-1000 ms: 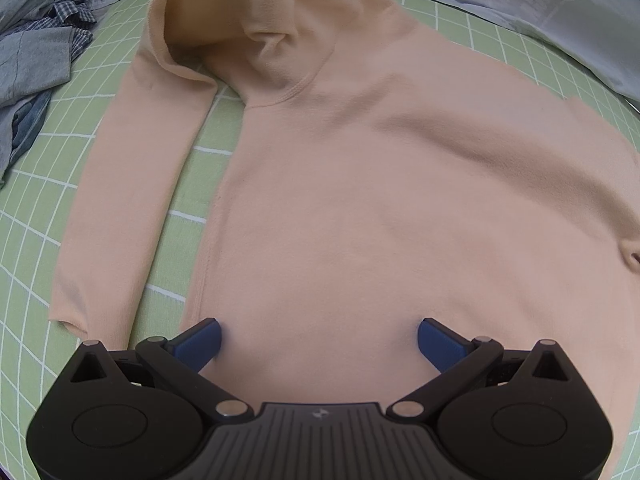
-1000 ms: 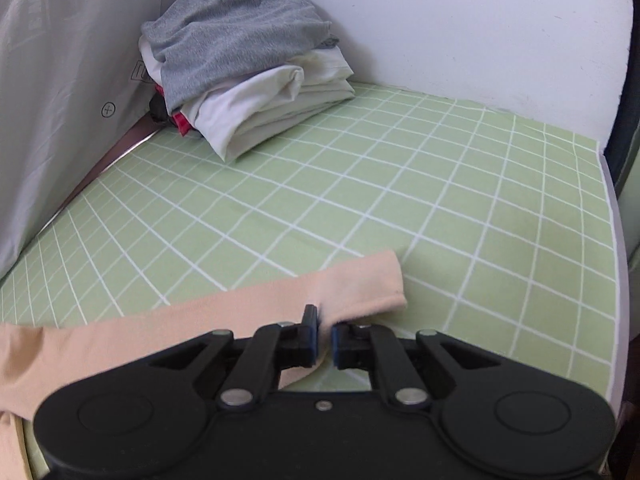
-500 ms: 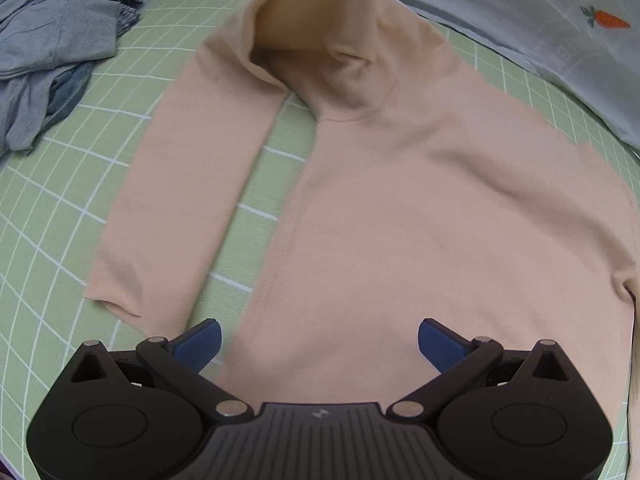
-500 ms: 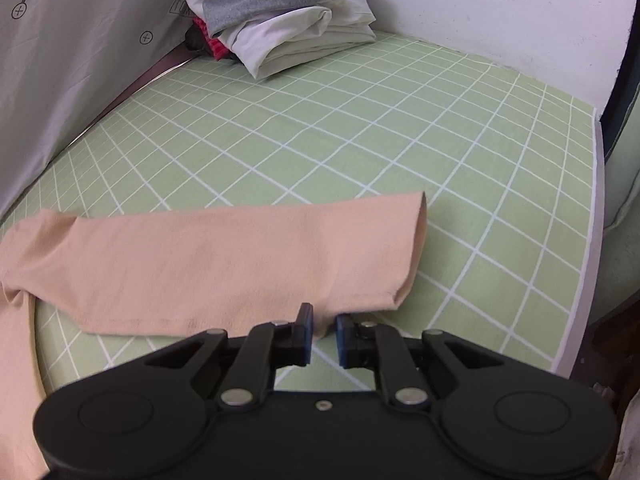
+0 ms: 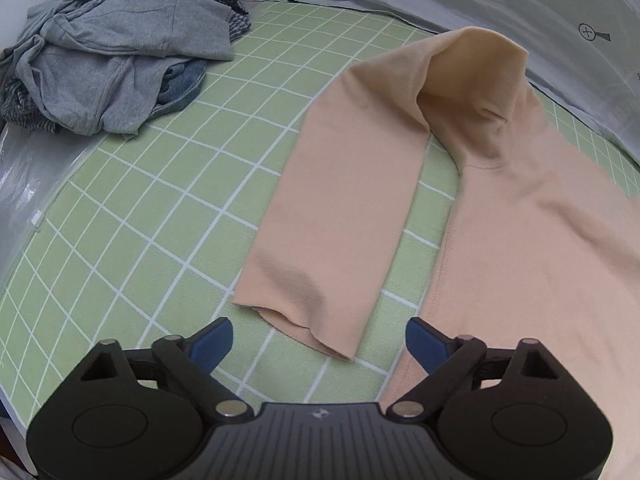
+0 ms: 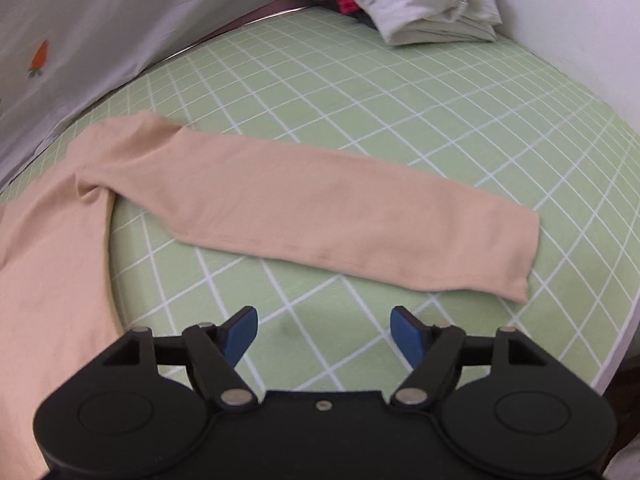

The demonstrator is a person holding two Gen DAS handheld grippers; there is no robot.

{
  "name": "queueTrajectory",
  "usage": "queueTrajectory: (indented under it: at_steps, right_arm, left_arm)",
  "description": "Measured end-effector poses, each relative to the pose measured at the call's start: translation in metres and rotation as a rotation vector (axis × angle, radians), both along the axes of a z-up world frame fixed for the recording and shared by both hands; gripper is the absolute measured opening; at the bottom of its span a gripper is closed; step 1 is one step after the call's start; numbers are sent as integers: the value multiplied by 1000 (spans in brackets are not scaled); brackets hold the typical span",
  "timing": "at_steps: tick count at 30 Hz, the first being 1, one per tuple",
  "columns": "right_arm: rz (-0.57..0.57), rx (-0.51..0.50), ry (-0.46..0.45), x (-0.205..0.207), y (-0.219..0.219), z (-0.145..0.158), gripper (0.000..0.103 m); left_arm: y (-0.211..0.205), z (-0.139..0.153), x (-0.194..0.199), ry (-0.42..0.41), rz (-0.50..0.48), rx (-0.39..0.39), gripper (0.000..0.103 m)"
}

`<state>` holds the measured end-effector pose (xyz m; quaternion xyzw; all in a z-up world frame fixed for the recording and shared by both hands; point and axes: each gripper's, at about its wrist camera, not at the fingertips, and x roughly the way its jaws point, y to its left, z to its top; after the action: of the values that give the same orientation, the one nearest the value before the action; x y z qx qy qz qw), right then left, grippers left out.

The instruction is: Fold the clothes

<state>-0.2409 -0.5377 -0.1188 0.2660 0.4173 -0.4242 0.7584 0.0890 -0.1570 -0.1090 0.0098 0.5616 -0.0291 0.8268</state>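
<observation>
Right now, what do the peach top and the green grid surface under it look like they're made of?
Peach top: soft matte knit, probably fleece or jersey; it drapes limply, with a stitched seam at the armpit. Green mat: smooth matte sheet with printed white gridlines, perhaps vinyl or rubber; it lies flat, unwrinkled.

Peach sweater point(image 5: 520, 248) flat, sleeves spread

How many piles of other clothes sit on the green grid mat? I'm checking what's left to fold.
2. A crumpled grey and denim heap lies at the mat's far left corner in the left wrist view; a neat stack of folded white and grey garments sits at the far right corner. More may lie outside the frames.
</observation>
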Motion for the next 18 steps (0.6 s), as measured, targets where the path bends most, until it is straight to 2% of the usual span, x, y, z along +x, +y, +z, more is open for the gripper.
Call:
queueTrajectory:
  at_steps: [1,3,12,14,15,16,17,18]
  right_arm:
    - [33,-19,8,5,5,3,75]
    - [74,-49,24,13,10,7,76]
    - [124,-67,64,25,19,11,76]
    - [125,-73,68,24,22,12,76]
    - [125,-76,70,23,24,12,76]
    - [121,-75,69,22,24,12,76]
    - [116,-69,63,20,25,11,76]
    - [110,-62,56,18,26,10,76]
  left_arm:
    - [1,-2,1,3,-2,-12,78]
    - [2,-6,4,9,-9,-37,71]
    - [-10,-18,5,7,-95,-17,66]
    - [-10,-18,2,-16,-118,-4,57]
    - [-11,-17,1,-29,-130,3,49]
    - [-11,-17,-1,-41,-142,10,33]
    - [-7,-17,-1,-32,-137,-15,24]
    - [-4,-16,-1,-22,-130,-43,5]
